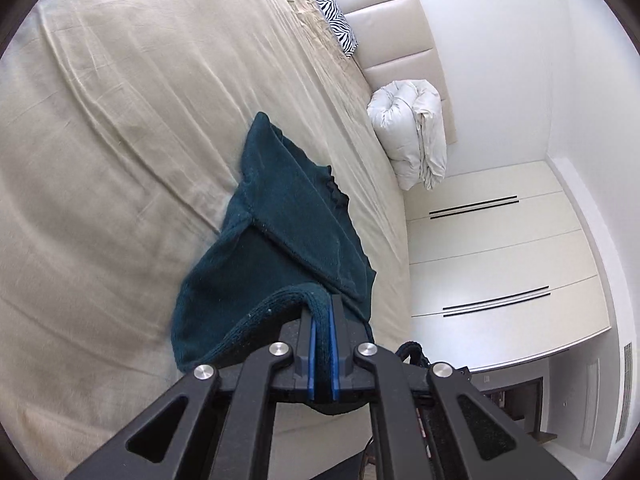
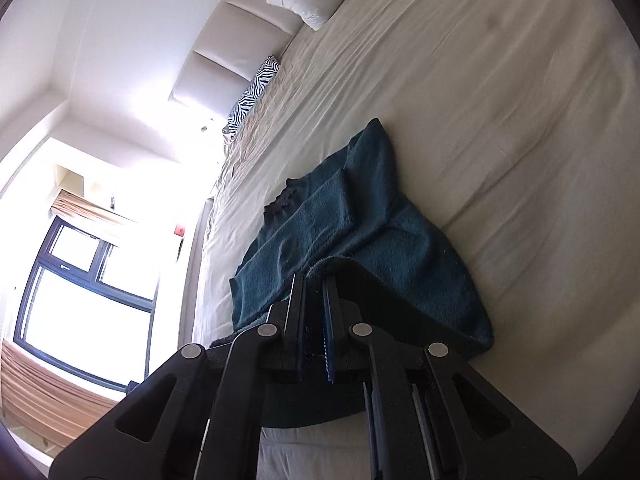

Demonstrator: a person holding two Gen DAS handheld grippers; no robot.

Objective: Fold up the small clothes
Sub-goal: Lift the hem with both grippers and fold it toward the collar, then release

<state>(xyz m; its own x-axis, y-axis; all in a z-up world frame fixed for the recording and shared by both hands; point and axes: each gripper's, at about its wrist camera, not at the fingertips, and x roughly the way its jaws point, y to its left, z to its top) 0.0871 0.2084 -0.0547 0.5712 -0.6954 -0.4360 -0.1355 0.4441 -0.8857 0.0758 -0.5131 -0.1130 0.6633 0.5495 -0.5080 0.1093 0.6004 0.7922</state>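
Note:
A dark teal fleece garment lies on the beige bed sheet, its near edge lifted. My left gripper is shut on that garment's thick near hem, which curls over its blue pads. In the right wrist view the same garment stretches away from me, partly folded with a flap on top. My right gripper is shut on the garment's other near edge, the cloth pinched between its black fingers. Both views are tilted sideways.
A folded white duvet and a zebra-print pillow lie by the padded headboard. White wardrobe doors stand beyond the bed. A bright window is to the side in the right wrist view.

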